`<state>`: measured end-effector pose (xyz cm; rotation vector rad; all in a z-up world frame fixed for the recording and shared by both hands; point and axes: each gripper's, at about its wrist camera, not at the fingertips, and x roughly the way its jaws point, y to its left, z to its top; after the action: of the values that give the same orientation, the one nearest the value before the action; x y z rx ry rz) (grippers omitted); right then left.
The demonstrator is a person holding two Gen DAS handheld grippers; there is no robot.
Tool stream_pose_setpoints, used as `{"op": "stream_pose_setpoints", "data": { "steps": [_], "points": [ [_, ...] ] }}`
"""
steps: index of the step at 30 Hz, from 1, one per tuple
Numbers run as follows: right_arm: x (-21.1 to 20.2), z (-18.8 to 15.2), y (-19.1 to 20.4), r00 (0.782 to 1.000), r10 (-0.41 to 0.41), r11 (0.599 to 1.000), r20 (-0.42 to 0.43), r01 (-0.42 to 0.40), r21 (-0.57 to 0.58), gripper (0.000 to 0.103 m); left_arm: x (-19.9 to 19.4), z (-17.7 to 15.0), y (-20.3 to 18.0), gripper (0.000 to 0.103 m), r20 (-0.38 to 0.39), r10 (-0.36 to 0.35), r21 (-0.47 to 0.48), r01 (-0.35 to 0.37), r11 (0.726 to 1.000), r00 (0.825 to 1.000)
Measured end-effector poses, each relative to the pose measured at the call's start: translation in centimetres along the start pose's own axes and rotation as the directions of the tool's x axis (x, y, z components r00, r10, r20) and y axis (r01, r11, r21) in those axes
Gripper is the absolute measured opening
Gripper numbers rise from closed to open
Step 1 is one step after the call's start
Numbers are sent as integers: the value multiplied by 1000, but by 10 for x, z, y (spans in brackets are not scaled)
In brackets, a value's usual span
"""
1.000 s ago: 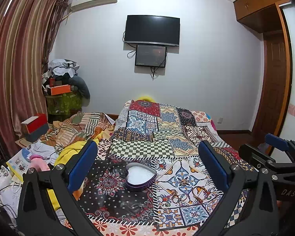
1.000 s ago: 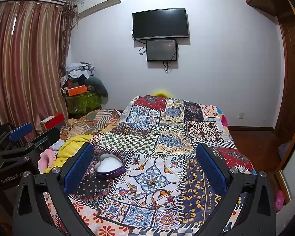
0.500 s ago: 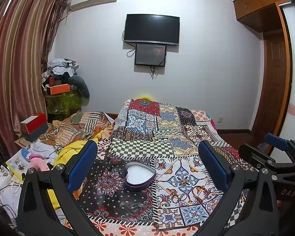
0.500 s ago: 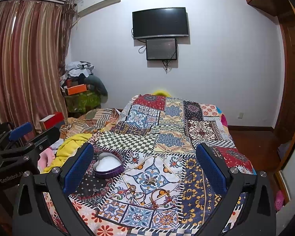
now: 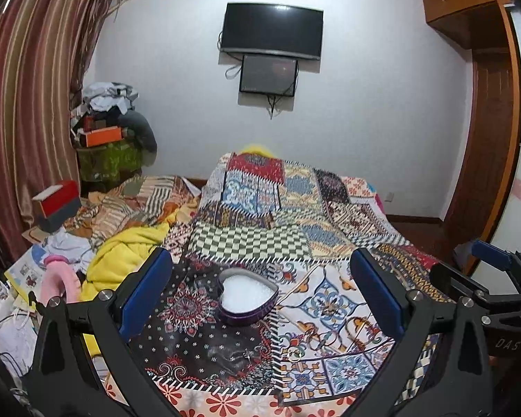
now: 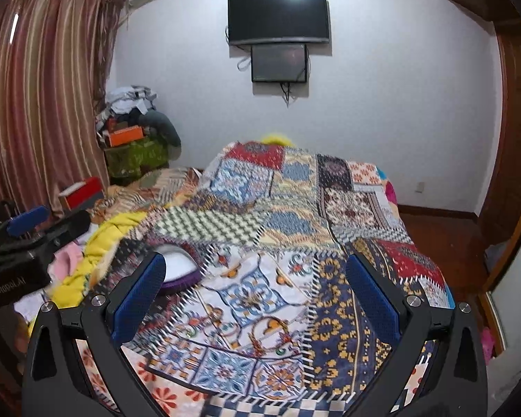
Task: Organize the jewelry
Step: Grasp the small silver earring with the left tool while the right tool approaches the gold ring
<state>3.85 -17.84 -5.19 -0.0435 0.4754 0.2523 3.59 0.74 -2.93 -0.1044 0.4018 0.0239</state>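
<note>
Both grippers, left [image 5: 260, 295] and right [image 6: 255, 293], hover empty, fingers wide, the heart tin [image 5: 247, 295] between the left fingers, likely awaiting jewelry.

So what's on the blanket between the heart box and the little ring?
In the left wrist view, only patterned quilt lies between the heart box and ring.

- Between the left gripper's [image 5: 260, 288] spread fingers, only the heart-shaped tin [image 5: 247, 293] stands on the quilt [image 5: 330, 312].
- Yellow blanket [image 5: 121, 253] crowds its left side.
</note>
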Motion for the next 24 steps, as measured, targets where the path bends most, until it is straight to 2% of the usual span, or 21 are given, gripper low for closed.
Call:
{"op": "stream_pose_setpoints", "data": {
  "steps": [4,7,12,16,18,24],
  "points": [
    [19,-14,-9,997,-22,1000,-77,22,-8,103,22,-11,9,103,-78,13,-5,-14,1000,997],
    [36,-26,-15,989,-38,999,-146,36,-19,103,46,-25,20,103,-170,34,-23,-39,999,985],
    [61,-44,-24,968,-41,999,-246,35,-28,103,81,-47,34,103,-309,41,-31,-53,998,950],
    [72,-52,-28,956,-28,999,-291,22,-26,103,100,-65,36,103,-387,36,-10,-43,999,921],
    [78,-56,-28,951,-15,1000,-310,8,-22,103,106,-75,35,103,-427,23,2,-24,1000,904],
    [92,-65,-25,936,38,999,-351,-42,-6,102,117,-96,22,100,-498,-28,31,51,998,866]
  ]
}}
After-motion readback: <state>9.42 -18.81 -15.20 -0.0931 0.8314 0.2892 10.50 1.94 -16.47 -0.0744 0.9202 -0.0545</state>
